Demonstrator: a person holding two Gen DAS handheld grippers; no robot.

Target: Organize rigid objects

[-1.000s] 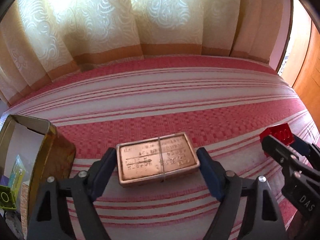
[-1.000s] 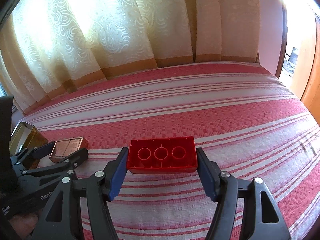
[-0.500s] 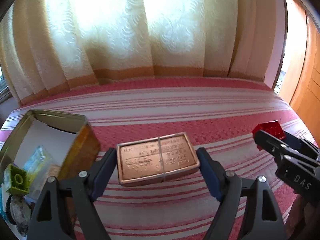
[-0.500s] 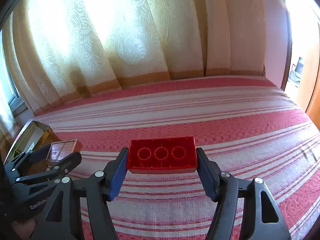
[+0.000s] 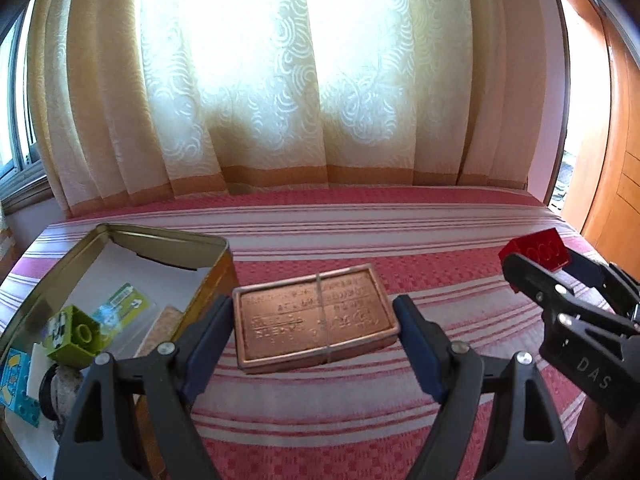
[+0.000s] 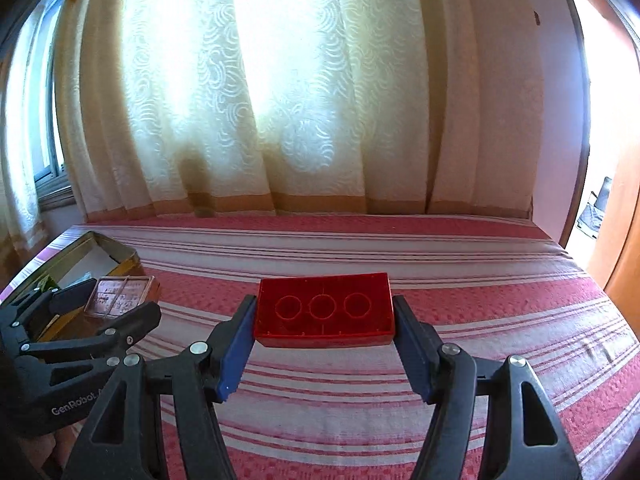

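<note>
My left gripper (image 5: 316, 320) is shut on a flat copper-coloured embossed box (image 5: 314, 316) with a rubber band around it, held above the striped bed cover just right of the open gold tin (image 5: 216, 276). My right gripper (image 6: 324, 316) is shut on a red toy brick (image 6: 324, 310), hollow underside up with three rings showing. In the left wrist view the red brick (image 5: 538, 250) and right gripper (image 5: 552, 272) show at the right. In the right wrist view the copper box (image 6: 122, 294) and left gripper (image 6: 108, 300) sit at the left by the tin (image 6: 128, 262).
The tin holds a green brick (image 5: 76, 336), a clear packet (image 5: 120, 308), a blue piece (image 5: 18, 380) and other small items. The red-and-white striped bed cover (image 6: 360, 248) stretches to cream curtains (image 5: 280, 100). A wooden door (image 5: 616, 184) stands at the right.
Both grippers have lifted and swung left with their loads. The open tin has come further into the left wrist view, and more curtain shows in both views. Neither grip has changed.
</note>
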